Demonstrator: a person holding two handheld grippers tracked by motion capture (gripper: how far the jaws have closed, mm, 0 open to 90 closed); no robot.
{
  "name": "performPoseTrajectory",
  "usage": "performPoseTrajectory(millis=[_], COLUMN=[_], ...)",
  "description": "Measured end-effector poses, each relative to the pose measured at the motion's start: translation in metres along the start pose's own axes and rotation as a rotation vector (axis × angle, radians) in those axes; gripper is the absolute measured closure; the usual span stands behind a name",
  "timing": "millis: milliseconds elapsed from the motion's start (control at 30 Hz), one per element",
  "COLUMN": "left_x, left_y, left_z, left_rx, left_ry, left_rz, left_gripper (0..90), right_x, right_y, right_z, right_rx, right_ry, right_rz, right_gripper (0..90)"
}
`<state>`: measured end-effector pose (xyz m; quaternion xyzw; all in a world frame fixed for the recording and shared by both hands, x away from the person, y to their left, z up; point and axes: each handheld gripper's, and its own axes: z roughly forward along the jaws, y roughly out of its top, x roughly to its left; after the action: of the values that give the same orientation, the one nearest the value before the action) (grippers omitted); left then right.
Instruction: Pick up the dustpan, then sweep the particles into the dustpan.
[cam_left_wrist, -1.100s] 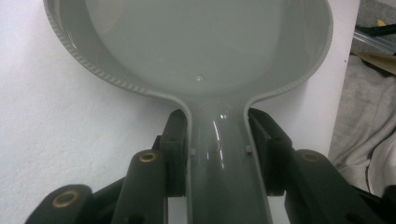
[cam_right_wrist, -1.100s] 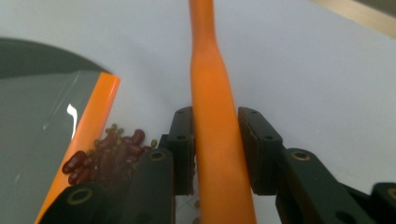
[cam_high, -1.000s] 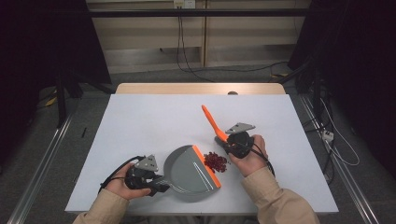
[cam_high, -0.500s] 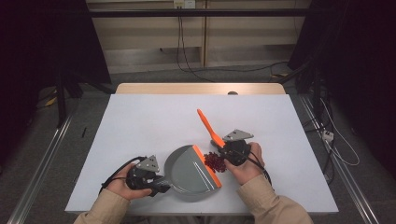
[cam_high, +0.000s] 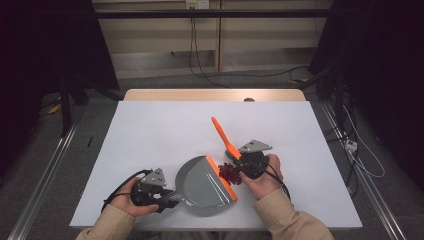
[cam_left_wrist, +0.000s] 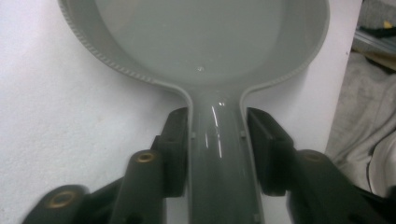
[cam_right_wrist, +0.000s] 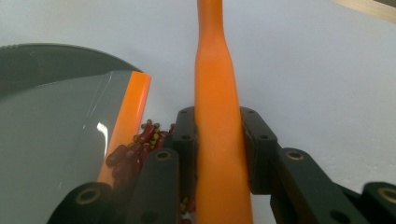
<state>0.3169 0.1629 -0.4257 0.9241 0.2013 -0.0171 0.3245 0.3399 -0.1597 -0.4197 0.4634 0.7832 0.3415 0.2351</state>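
The right gripper clamps its two black jaws on an orange brush handle that runs straight up. Left of it, dark red beans lie against the orange lip of a grey dustpan on the white table.

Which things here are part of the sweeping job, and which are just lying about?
In use:
- dustpan, handle clamped in the left gripper
- orange brush, clamped in the right gripper
- red beans, piled at the dustpan's orange lip

Lying about:
- cables on the floor beyond the table
- white plug on the floor at right
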Motion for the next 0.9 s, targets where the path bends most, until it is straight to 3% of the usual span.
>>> performPoseTrajectory(millis=[33, 67, 133, 467, 533, 567, 600, 633, 733, 900], left_x=[0.001, 0.000, 0.001, -0.003, -0.003, -0.005, -0.005, -0.003, -0.003, -0.003], left_y=[0.001, 0.002, 0.003, 0.012, 0.013, 0.013, 0.013, 0.014, 0.014, 0.015], left_z=[0.000, 0.000, -0.001, 0.004, 0.004, 0.006, 0.006, 0.005, 0.006, 0.008], left_rx=[0.014, 0.006, 0.025, 0.039, 0.045, 0.026, 0.024, 0.045, 0.034, 0.042], left_ry=[-0.002, 0.000, -0.003, -0.021, -0.017, -0.022, -0.023, -0.022, -0.029, -0.024], left_rz=[0.014, -0.006, 0.023, 0.033, 0.027, 0.001, 0.003, 0.031, 0.001, 0.004], left_gripper=[61.9, 62.0, 62.1, 62.1, 62.2, 62.1, 62.1, 62.1, 62.2, 62.2], right_x=[0.000, 0.000, 0.001, 0.011, 0.013, 0.014, 0.014, 0.014, 0.016, 0.025], right_y=[0.000, 0.001, 0.001, 0.003, 0.003, 0.003, 0.003, 0.002, 0.002, 0.002], right_z=[0.000, 0.000, 0.000, 0.001, 0.001, 0.001, 0.001, 0.001, 0.000, 0.001], right_rx=[0.003, 0.004, 0.004, -0.005, -0.006, -0.007, -0.008, -0.011, -0.013, -0.022], right_ry=[0.003, 0.007, 0.003, 0.033, 0.031, 0.024, 0.025, 0.025, 0.024, 0.038], right_rz=[0.004, 0.015, 0.018, 0.049, 0.052, 0.051, 0.056, 0.062, 0.082, 0.098], right_gripper=[71.3, 71.3, 71.3, 71.3, 71.3, 71.3, 71.3, 71.3, 71.3, 71.3])
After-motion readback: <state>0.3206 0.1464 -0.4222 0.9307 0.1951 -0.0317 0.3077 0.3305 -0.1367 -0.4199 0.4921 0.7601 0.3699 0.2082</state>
